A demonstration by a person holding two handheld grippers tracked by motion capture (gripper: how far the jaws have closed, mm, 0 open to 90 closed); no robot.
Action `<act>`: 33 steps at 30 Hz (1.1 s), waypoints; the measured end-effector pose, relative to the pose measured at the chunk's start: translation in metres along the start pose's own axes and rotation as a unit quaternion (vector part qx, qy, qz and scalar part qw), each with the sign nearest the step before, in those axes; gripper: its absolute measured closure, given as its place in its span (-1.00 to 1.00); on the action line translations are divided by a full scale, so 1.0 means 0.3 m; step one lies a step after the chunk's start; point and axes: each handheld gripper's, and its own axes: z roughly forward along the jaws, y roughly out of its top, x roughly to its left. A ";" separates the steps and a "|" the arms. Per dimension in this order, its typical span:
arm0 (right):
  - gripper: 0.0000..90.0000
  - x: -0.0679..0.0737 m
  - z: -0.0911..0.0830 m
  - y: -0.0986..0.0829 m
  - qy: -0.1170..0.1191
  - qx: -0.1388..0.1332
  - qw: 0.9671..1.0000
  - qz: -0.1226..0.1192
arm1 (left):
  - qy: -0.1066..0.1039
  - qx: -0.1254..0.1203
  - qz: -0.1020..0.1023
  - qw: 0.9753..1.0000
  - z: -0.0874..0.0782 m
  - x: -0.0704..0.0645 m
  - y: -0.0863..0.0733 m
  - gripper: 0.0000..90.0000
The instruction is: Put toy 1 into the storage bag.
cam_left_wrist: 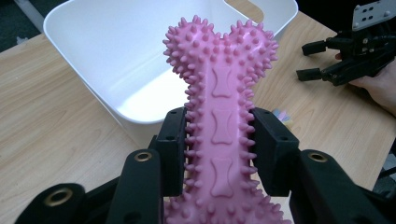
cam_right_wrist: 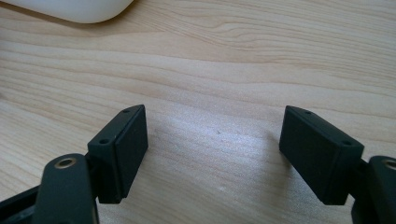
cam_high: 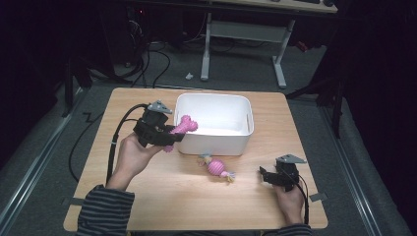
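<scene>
We held the pink spiked bone [cam_left_wrist: 219, 121] clamped between the jaws of the left gripper [cam_high: 158, 130], its knobbed end raised over the near left rim of the white tub [cam_high: 244, 142]. Our right gripper [cam_high: 268, 175] rested on the desk [cam_high: 162, 196], jaws wide apart and empty, near the pink rope toy [cam_high: 216, 168].

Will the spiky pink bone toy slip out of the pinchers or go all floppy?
Probably not. The pink bone toy has little nubs all over, and the left gripper pinches its narrow middle, so it likely grips well. It sticks straight out toward the white bin without drooping, so it seems fairly stiff. It looks like rubber, so probably light and not breakable.
</scene>
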 end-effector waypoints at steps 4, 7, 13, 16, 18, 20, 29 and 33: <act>-0.47 0.000 0.000 0.000 0.000 0.000 1.000 0.000 | 0.001 0.003 0.004 1.000 0.013 0.001 0.025 0.31; -0.47 0.000 0.000 0.000 0.000 0.000 1.000 0.000 | -0.002 0.005 0.009 1.000 0.022 0.001 0.044 0.31; -0.47 0.000 0.000 0.000 0.000 0.000 1.000 -0.001 | -0.004 0.008 0.018 1.000 0.047 -0.001 0.081 0.31; -0.47 0.000 0.000 0.000 0.000 0.000 1.000 0.000 | -0.006 0.008 0.019 1.000 0.060 0.001 0.100 0.30; -0.47 0.000 0.000 0.000 0.000 0.000 1.000 -0.001 | -0.006 0.010 0.023 1.000 0.065 0.002 0.113 0.31; -0.47 0.000 0.000 0.000 0.000 0.000 1.000 0.000 | -0.005 0.008 0.025 1.000 0.071 0.001 0.127 0.30; -0.47 0.000 0.000 0.000 0.000 0.000 1.000 0.000 | -0.006 0.012 0.039 0.999 0.112 -0.005 0.181 0.30; -0.47 0.000 0.000 0.000 0.000 0.000 1.000 0.000 | -0.008 0.010 0.039 0.999 0.143 0.001 0.196 0.30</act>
